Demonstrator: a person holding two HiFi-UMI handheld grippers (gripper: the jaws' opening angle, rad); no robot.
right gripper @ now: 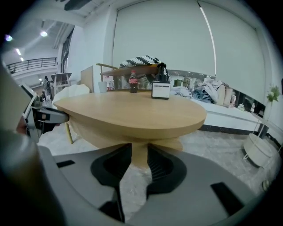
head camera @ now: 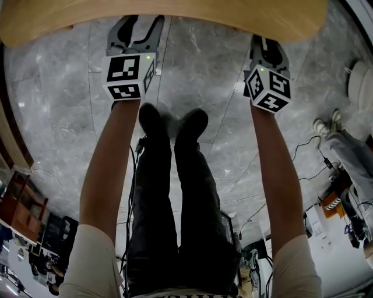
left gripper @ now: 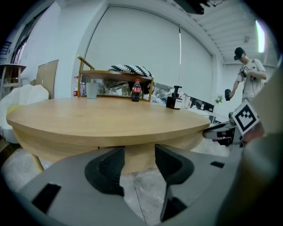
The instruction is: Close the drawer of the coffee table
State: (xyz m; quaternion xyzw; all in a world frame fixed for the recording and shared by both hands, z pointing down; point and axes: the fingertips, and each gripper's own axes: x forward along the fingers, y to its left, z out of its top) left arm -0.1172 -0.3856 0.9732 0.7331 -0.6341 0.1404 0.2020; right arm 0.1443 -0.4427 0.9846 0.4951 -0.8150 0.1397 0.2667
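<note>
The round light-wood coffee table [head camera: 175, 14] fills the top edge of the head view, and I stand just before it. In the left gripper view the table [left gripper: 101, 117] shows its thick rim and a wooden band beneath; I cannot pick out a drawer front there. From the right gripper view the table [right gripper: 132, 108] has a lower wooden piece [right gripper: 174, 143] jutting out under the top. My left gripper [head camera: 139, 23] [left gripper: 139, 152] is open and empty, close to the rim. My right gripper [head camera: 267, 42] [right gripper: 139, 152] has a narrower gap with nothing in it.
A cola bottle [left gripper: 136, 90], a cup [left gripper: 91, 90] and a pump bottle [left gripper: 176, 98] stand on the far side of the top, with a card sign [right gripper: 160, 89]. A person [left gripper: 247, 75] stands at the back right. Cables [head camera: 315, 157] and shoes [head camera: 326, 125] lie on the grey floor.
</note>
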